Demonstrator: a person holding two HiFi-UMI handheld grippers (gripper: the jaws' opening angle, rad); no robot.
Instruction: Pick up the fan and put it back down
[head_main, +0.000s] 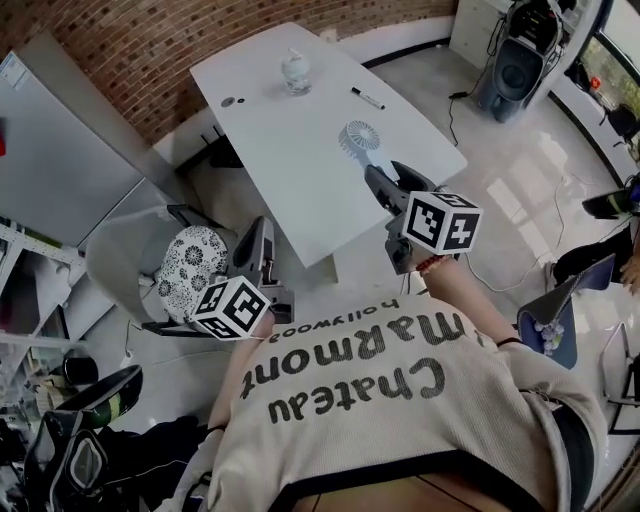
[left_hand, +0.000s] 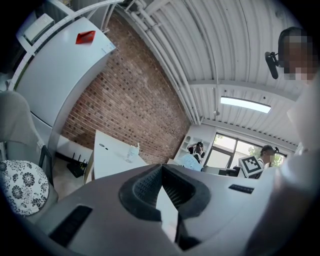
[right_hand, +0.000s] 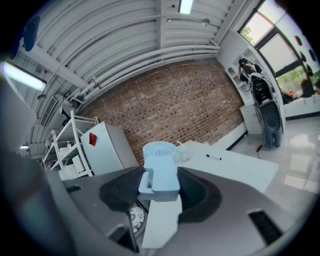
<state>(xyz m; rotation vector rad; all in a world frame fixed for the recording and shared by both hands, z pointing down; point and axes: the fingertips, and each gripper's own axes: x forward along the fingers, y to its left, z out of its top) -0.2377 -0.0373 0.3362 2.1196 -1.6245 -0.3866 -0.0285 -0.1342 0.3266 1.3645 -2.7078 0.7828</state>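
Lettering on the person's shirt (head_main: 350, 365) fills the near edge of the head view. Just beyond it, the left tool (left_hand: 161, 167) is held over the floor (head_main: 330, 285), short of the counter (head_main: 290, 180). Its jaws are closed, the pads meet at the tips, and nothing is between them. A chair with a patterned cushion (head_main: 195, 262) stands just beside it, to the left.

The right tool (right_hand: 161, 172) reaches over the counter's near right corner. Its jaws stand partly apart and clamp the pale blue fan (head_main: 360, 138) by its handle, one pad on each side. The fan lies along the tool's line, with its round grille head pointing away, past the jaw tips and over the counter surface. Whether the head touches the counter cannot be told.

Farther along the white counter, a black marker pen (head_main: 367, 98) lies near the right edge, well apart from the fan. A clear glass container (head_main: 295, 72) stands near the far end.

A brick wall (head_main: 150, 40) runs behind the counter. A white refrigerator (head_main: 50, 150) stands against it at the left. A dark loudspeaker (head_main: 515, 65) stands on the floor at the far right.
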